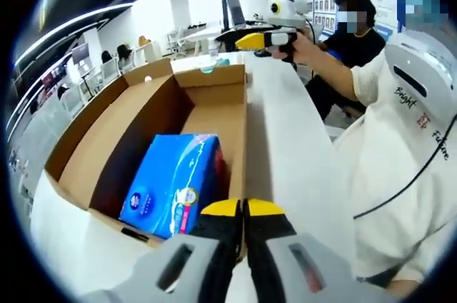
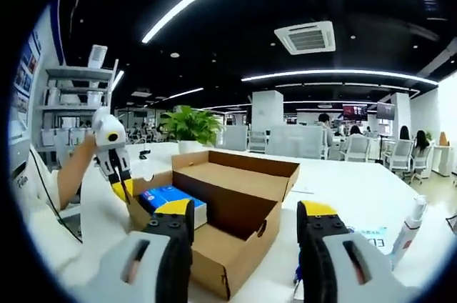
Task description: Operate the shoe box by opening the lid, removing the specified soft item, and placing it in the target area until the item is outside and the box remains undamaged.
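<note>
One shoe box open on bench | blue pack inside | left claw closed, empty | right claw spread wide

— How many boxes were there?
— One cardboard shoe box, with one blue tissue pack inside.
— Anything else?
— One potted plant, one spray bottle.

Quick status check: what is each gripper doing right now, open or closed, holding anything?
Left gripper: closed, pinching the shoe box wall.
Right gripper: open, holding nothing.
</note>
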